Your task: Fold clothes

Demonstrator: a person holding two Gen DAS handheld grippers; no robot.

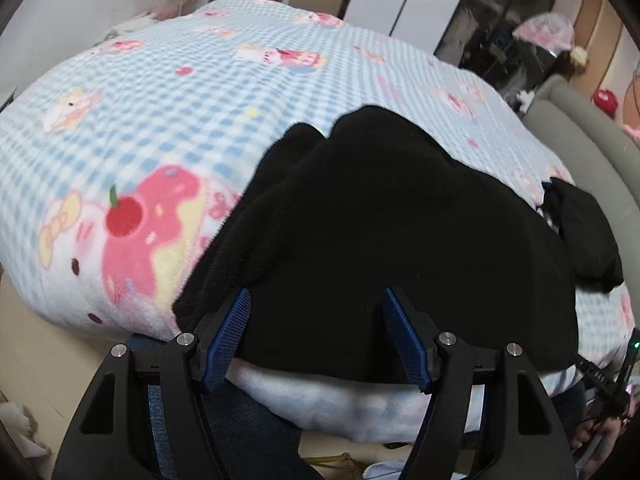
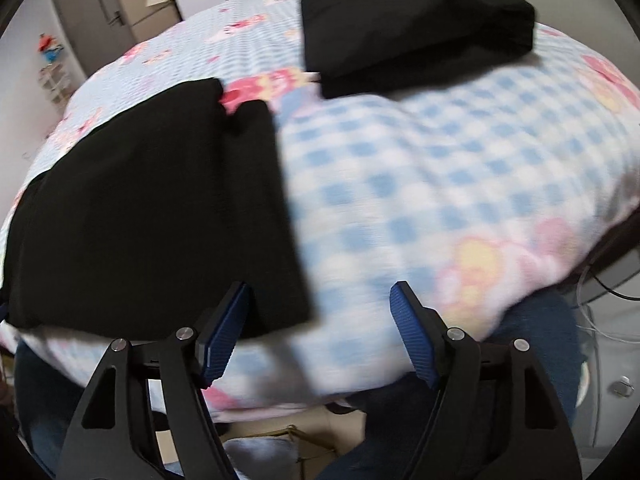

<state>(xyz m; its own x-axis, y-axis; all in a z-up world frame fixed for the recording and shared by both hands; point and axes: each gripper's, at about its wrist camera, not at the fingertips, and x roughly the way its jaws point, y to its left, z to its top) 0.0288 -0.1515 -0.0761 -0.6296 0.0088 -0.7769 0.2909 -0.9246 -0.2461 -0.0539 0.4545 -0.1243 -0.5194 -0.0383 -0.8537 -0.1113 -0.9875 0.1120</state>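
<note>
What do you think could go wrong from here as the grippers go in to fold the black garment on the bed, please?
1. The black garment lies on a soft, plush checked blanket; the open left gripper could pinch blanket along with cloth.
2. The open right gripper sits at the garment's near corner, mostly over blanket, so it may miss the edge.
3. A folded black piece lies close by; a wide fold could disturb it.

A garment (image 2: 152,208) lies on the blanket (image 2: 460,184), folded pile (image 2: 416,28) behind-right.

Open left tool (image 1: 316,336) over black garment (image 1: 380,232)
</note>
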